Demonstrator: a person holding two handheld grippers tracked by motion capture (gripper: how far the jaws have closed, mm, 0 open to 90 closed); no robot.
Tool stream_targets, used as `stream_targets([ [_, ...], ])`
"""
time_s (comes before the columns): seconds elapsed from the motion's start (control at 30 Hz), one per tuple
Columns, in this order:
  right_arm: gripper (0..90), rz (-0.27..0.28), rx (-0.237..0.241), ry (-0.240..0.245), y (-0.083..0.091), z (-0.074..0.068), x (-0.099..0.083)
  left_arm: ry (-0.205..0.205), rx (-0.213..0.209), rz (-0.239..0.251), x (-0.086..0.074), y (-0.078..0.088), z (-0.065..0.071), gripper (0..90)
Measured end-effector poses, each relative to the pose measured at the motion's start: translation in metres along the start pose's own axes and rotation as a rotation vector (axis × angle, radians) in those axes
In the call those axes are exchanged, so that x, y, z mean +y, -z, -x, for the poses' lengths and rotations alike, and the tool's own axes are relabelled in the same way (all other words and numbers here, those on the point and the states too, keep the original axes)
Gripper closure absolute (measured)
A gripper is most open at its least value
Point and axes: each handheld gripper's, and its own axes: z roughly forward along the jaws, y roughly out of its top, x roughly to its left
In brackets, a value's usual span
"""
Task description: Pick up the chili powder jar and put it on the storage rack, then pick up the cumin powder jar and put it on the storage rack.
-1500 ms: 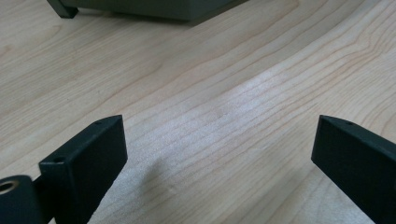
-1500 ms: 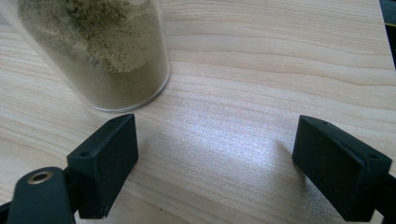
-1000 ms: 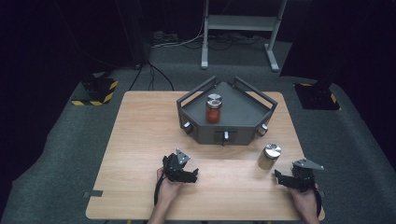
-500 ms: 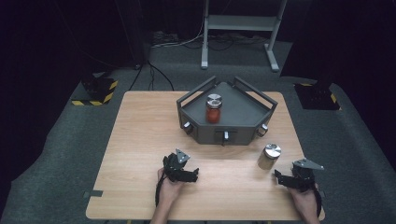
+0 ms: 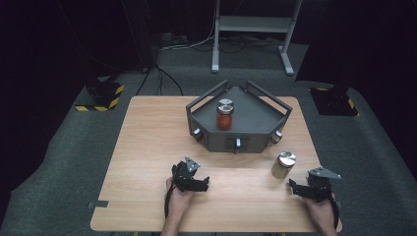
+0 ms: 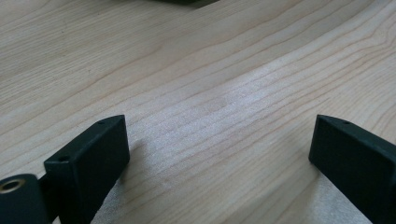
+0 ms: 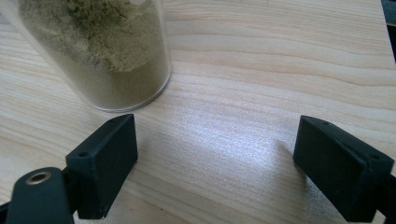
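A glass jar of tan powder with a silver lid [image 5: 283, 164] stands on the wooden table [image 5: 147, 147] at the right. My right gripper [image 5: 293, 188] lies just in front of it. In the right gripper view the jar [image 7: 102, 51] stands ahead and left of the jaws; the right gripper [image 7: 217, 149] is open, its jaws have just been opening a little, and only bare wood lies between them. A second jar with red contents [image 5: 225, 115] stands in the dark angular tray [image 5: 255, 140]. My left gripper [image 5: 204, 184] rests on the table near the front, open [image 6: 219, 149] over bare wood.
The tray sits at the far middle of the table and has raised rails and small knobs along its front wall. Beyond the table are a metal stand [image 5: 251, 24], cables and two yellow-black striped floor blocks [image 5: 101, 96].
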Motion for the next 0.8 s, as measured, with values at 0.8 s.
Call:
stream_targets([
  [0.8,12.8,-0.001,0.003,0.006,-0.0003,0.0007,0.0003,0.007,0.003,0.003,-0.0005,0.0001,0.0004,6.1],
])
